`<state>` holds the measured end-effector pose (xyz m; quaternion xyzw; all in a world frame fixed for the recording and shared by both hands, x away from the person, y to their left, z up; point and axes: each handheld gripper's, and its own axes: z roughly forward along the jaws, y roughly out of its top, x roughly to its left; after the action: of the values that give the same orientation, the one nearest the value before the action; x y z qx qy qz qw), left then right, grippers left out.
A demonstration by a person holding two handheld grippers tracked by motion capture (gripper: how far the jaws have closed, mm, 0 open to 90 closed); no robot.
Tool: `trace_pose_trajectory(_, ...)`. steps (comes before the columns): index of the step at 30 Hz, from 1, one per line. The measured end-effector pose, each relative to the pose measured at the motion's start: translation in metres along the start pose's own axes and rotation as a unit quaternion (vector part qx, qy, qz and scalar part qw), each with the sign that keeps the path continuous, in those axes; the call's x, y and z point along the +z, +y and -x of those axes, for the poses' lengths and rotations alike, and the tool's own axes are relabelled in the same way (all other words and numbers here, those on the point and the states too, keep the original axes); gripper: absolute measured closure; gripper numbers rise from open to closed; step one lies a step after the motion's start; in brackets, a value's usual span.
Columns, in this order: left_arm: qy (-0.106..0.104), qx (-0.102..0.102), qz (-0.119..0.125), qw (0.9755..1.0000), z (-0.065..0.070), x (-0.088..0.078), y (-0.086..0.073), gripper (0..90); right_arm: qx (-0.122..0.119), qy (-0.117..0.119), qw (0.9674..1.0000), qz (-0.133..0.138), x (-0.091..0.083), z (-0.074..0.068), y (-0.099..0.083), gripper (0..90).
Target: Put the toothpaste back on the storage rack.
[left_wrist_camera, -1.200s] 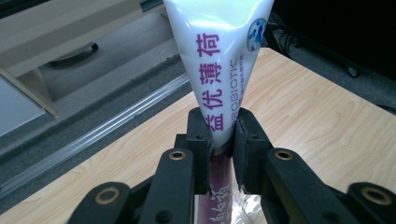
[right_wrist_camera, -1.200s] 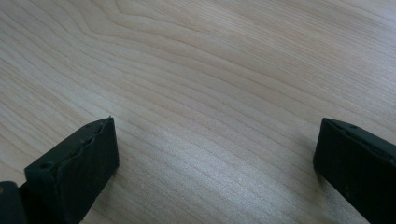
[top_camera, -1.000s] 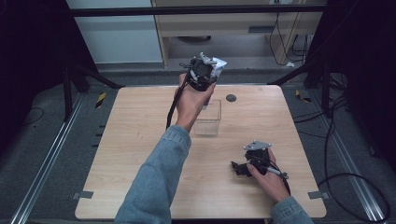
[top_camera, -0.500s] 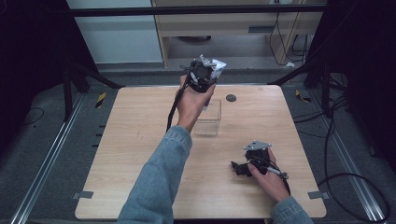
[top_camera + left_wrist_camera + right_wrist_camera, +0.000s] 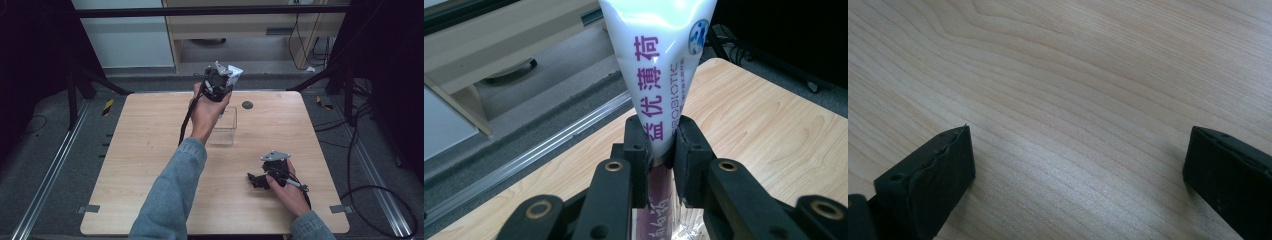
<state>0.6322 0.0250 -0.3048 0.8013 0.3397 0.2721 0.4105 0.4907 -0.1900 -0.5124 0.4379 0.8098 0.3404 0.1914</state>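
Left arm point(image 5: 175, 185) stretched forward across the table, denim sleeve, hand wrapped around the left gripper point(image 5: 659, 150) and raised over the far edge. Its jaws are clamped tight on a tube point(image 5: 661, 65), tilted up and away. Right hand point(image 5: 287, 187) low at the near right, resting on the tabletop. Right gripper point(image 5: 1078, 165) jaws spread wide, nothing between them, pointing left.

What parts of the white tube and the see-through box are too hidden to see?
- White tube: in the left gripper view its wide end is cut off by the top edge, and the left claw covers its lower part.
- Clear box: in the high view the person's left hand hides its near left side, so what's inside stays unclear.
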Motion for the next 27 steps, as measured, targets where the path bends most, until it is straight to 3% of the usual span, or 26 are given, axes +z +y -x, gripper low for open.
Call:
trace_pose_trajectory(14, -0.009, -0.012, 0.004, 0.9999, 0.004, 0.016, -0.021, 77.8, -0.001, -0.001, 1.0000, 0.001, 0.000, 0.000, 0.000, 0.6)
trace_pose_trajectory(27, -0.014, -0.017, -0.009, 0.9997, 0.002, 0.027, -0.042, 77.7, -0.006, -0.001, 1.0000, 0.002, 0.000, 0.001, 0.000, 0.6)
